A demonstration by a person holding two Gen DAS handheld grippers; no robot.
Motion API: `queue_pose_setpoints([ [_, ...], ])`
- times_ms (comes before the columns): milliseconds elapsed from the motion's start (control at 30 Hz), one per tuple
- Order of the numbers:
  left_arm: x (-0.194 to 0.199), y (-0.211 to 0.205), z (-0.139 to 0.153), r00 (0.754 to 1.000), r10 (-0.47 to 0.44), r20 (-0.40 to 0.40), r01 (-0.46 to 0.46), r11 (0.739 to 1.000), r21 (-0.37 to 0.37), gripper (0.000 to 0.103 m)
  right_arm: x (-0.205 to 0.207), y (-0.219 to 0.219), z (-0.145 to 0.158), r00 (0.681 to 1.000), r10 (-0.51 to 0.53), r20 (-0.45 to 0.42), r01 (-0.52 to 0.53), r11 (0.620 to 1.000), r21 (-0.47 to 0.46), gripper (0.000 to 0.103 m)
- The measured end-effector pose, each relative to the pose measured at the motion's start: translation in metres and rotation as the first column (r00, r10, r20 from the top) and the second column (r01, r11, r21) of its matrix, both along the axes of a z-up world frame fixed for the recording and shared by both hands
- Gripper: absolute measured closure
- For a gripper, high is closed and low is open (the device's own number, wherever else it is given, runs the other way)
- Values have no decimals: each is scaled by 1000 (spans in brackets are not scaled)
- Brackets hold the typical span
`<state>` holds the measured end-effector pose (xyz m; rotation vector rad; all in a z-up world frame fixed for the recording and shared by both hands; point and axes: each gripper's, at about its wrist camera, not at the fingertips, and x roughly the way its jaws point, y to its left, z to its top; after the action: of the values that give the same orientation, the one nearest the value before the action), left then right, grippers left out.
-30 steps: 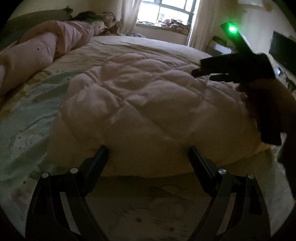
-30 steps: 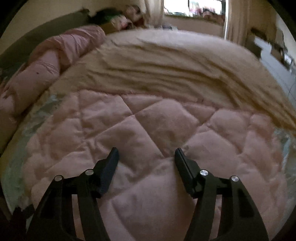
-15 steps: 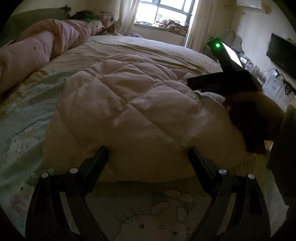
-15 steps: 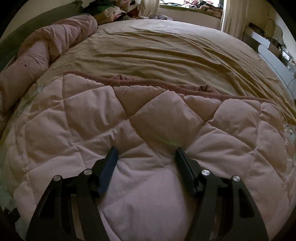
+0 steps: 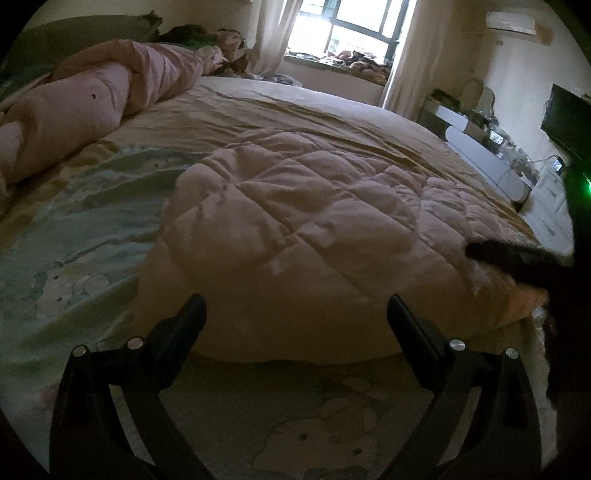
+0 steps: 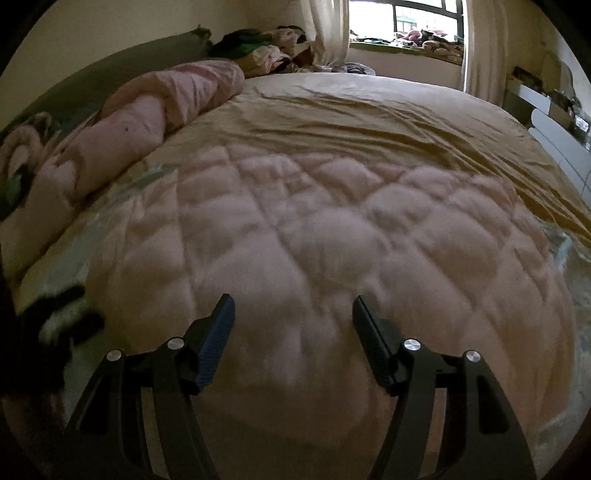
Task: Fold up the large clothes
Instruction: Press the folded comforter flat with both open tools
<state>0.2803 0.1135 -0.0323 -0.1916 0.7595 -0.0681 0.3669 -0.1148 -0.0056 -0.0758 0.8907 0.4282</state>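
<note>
Pink quilted comforter (image 5: 295,236) lies folded in a thick mound on a bed, two claws poised at its near edge.

At far left, a rolled pink duvet (image 5: 92,99) lies along the bed's side, beside a pale cartoon-print sheet (image 5: 55,240). The left claw (image 5: 295,314) hangs over that sheet just short of the comforter's near fold, its jaws spreading wide with nothing between them. The comforter fills the middle of the bed, over the printed sheet and a tan bedspread (image 5: 332,122) that runs to the curtained window (image 5: 347,29). The right claw (image 6: 293,314) hovers above the comforter's near end, jaws also opening, pinching nothing; from the left wrist view only a dark blurred finger shows at the right edge.
</note>
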Motion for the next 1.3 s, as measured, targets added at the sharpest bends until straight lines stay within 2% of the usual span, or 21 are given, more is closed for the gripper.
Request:
queue_pose_setpoints([
  [167, -2, 1, 1, 1000, 0, -1, 0, 1000, -4, 10, -14, 5, -27, 1000, 11, -13, -12, 998, -69, 33],
  [267, -3, -1, 0, 1000, -8, -2, 8, 1000, 5, 9, -11, 7, -39, 1000, -3, -13, 2, 998, -70, 32],
  [433, -5, -4, 4, 1000, -15, 8, 15, 1000, 18, 9, -15, 2, -31, 1000, -9, -15, 9, 1000, -23, 30],
  [467, -5, -4, 5, 1000, -14, 12, 14, 1000, 22, 9, -19, -4, -23, 1000, -13, -11, 13, 1000, 24, 26],
  [533, -6, -3, 8, 1000, -6, 20, 6, 999, 34, 9, -29, -21, -8, 999, -51, 15, 49, 994, 101, 9],
  [633, -8, 2, 14, 999, 6, 37, -7, 1000, 31, 9, -41, -43, 12, 994, -91, 53, 83, 987, 139, 7],
  [867, -12, 26, 21, 996, 75, 51, -77, 996, 37, 9, -57, -105, 38, 971, -213, 111, 200, 973, 117, 6],
  [1167, -4, 74, -5, 981, 187, -48, -189, 981, -51, 9, -64, -195, 16, 915, -400, 56, 392, 913, 112, 6],
  [1300, -2, 88, -17, 975, 204, -90, -215, 968, -128, 9, -64, -216, -3, 890, -455, 21, 451, 888, 95, 6],
])
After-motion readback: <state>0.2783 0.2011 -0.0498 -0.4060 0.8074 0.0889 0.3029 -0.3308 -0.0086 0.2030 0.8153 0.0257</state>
